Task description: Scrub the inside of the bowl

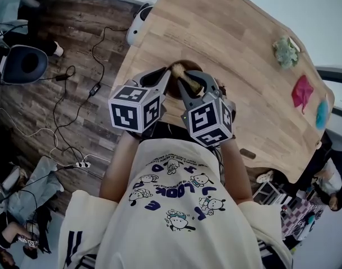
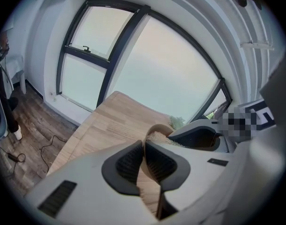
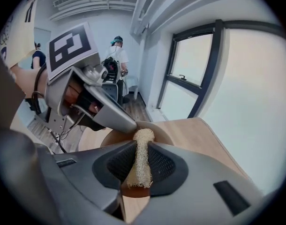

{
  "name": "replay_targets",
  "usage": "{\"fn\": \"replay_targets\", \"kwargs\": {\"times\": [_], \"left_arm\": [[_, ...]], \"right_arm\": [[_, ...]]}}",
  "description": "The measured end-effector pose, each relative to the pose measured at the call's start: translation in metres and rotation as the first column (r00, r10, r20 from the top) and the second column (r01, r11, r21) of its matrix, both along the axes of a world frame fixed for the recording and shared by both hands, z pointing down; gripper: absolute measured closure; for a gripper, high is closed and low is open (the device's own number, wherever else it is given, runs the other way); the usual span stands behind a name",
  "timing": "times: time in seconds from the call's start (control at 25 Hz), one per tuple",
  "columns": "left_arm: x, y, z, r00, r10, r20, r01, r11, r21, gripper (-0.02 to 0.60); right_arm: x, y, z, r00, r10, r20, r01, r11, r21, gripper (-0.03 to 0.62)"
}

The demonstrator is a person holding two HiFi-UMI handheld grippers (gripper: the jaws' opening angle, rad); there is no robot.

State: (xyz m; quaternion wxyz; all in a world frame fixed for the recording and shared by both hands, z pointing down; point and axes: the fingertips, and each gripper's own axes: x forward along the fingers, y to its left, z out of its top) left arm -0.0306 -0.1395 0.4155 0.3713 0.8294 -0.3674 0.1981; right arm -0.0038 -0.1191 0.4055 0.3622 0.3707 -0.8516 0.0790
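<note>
A brown wooden bowl [image 1: 188, 89] stands near the table's near edge, mostly hidden behind the two grippers. My left gripper [image 1: 161, 78] is shut on the bowl's thin rim [image 2: 154, 129], which runs between its dark pads [image 2: 129, 165]. My right gripper [image 1: 194, 83] is shut on a tan loofah scrubber [image 3: 139, 163] held upright between its pads. The scrubber's top end [image 1: 178, 70] pokes out over the bowl [image 3: 158, 131]. The scrubber [image 2: 158, 137] also shows inside the bowl in the left gripper view, with the right gripper [image 2: 199, 136] just behind it.
The light wooden table [image 1: 232, 43] carries a green scrubber [image 1: 285, 51], a pink cloth [image 1: 302, 91] and a blue item [image 1: 322, 114] at its far right. A white object [image 1: 138, 21] sits off the table's left edge. Cables [image 1: 75, 94] lie on the floor. A person [image 3: 116, 60] stands in the room behind.
</note>
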Motion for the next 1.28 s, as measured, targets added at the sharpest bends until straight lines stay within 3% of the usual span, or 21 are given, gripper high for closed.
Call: {"fn": "replay_targets", "kwargs": {"times": [0.4, 0.68, 1.08, 1.28], "left_arm": [[-0.001, 0.000, 0.004, 0.999, -0.024, 0.034, 0.024, 1.000, 0.016, 0.534], [-0.003, 0.001, 0.010, 0.998, -0.056, 0.026, 0.056, 0.998, -0.006, 0.534], [-0.006, -0.002, 0.013, 0.995, -0.096, 0.032, 0.096, 0.995, -0.005, 0.535], [-0.004, -0.003, 0.009, 0.996, -0.090, 0.030, 0.089, 0.996, 0.007, 0.534]], "right_arm": [[0.009, -0.010, -0.003, 0.990, 0.121, 0.079, -0.121, 0.993, 0.007, 0.517], [0.023, -0.013, -0.006, 0.948, 0.284, 0.145, -0.287, 0.958, 0.002, 0.517], [0.030, -0.014, -0.015, 0.939, 0.326, 0.106, -0.336, 0.938, 0.087, 0.517], [0.033, -0.012, -0.013, 0.950, 0.309, 0.045, -0.312, 0.941, 0.128, 0.517]]}}
